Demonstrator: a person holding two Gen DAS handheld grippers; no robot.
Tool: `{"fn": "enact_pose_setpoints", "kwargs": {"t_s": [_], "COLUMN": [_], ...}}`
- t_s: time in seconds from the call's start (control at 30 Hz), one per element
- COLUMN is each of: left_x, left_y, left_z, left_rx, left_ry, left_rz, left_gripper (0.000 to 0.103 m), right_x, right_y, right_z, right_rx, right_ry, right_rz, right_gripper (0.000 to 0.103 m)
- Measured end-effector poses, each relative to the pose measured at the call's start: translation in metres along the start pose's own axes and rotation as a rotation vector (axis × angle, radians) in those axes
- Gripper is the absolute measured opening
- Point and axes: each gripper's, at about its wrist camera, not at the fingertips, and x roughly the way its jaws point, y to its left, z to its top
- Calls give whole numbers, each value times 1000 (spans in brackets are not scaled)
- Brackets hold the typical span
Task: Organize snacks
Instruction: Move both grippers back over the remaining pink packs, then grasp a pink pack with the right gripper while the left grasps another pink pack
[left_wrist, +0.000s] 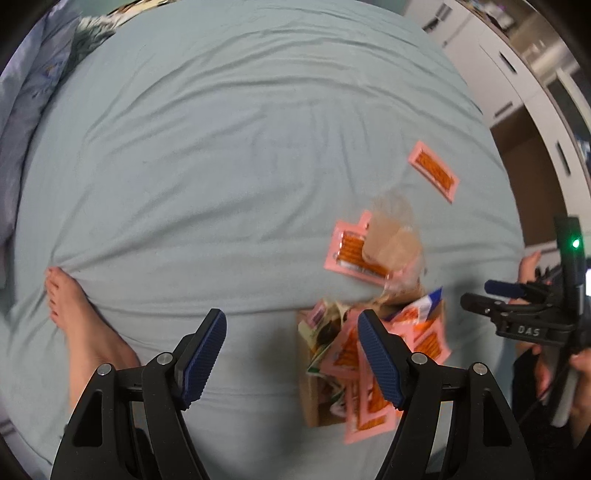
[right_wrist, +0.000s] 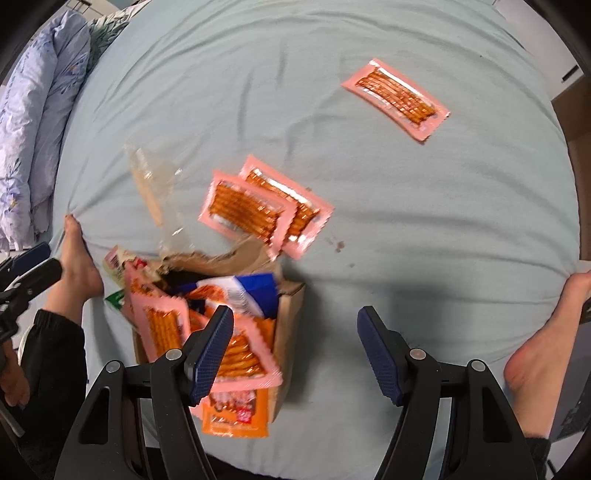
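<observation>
Left wrist view: the left gripper (left_wrist: 291, 354) hangs with jaws spread and empty over the bed sheet (left_wrist: 221, 166); the cardboard box (left_wrist: 310, 402) of snack packets sits beside its right finger. Right wrist view: the right gripper (right_wrist: 295, 350), jaws spread, holds nothing. Two overlapping pink packets (right_wrist: 262, 210) lie beyond the box; a single pink packet (right_wrist: 397, 98) lies toward the far right edge.

Snacks in box (right_wrist: 286, 332); 3 packets (right_wrist: 395, 98) behind.

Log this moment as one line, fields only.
left tongs: open, empty | right tongs: open, empty | cardboard box: holds snack packets | loose: pink packet pair, single pink packet on bedsheet
</observation>
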Motion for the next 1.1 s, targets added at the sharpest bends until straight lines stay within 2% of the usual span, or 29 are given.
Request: {"fn": "enact_pose_setpoints", "kwargs": {"t_s": [0.1, 0.23, 0.37, 0.47, 0.5, 0.57, 0.63, 0.8, 0.93, 0.97, 1.0, 1.07, 1.1], "left_x": [6, 20, 40, 67, 71, 83, 100, 136, 145, 145, 145, 143, 142], "left_y": [-1, -14, -33, -53, -56, -56, -46, -18, -2, 1, 4, 9, 10], "left_z": [12, 39, 70, 95, 100, 113, 123, 129, 127, 126, 126, 125, 125], "left_rx": [5, 82, 226, 373, 389, 383, 339, 257, 224, 215, 209, 201, 196], "left_ry": [11, 16, -2, 28, 18, -3, 18, 62, 84, 78, 78, 76, 75], "left_rz": [15, 77, 171, 211, 222, 225, 188, 183, 180, 172, 167, 158, 153], "left_gripper": [74, 74, 75, 75, 75, 75, 75, 75, 75, 75, 75, 75, 75], "right_x": [-1, -5, -6, 7, 12, 26, 41, 77, 114, 125, 133, 143, 143], "right_y": [-11, -28, -51, -66, -68, -68, -53, 2, 45, 56, 66, 83, 84], "right_z": [11, 32, 52, 65, 67, 70, 69, 72, 81, 79, 76, 65, 65], "right_rx": [9, 14, 13, 6, 0, -26, -111, -315, -427, -467, -507, -591, -590], "right_ry": [-18, -68, -134, -130, -120, -83, -31, 50, 136, 164, 169, 156, 156], "right_rz": [-20, -38, -69, -73, -59, 8, 79, 114, 110, 91, 59, -41, -54], "right_gripper": [69, 69, 69, 69, 69, 69, 69, 69, 69, 69, 74, 74, 71]}}
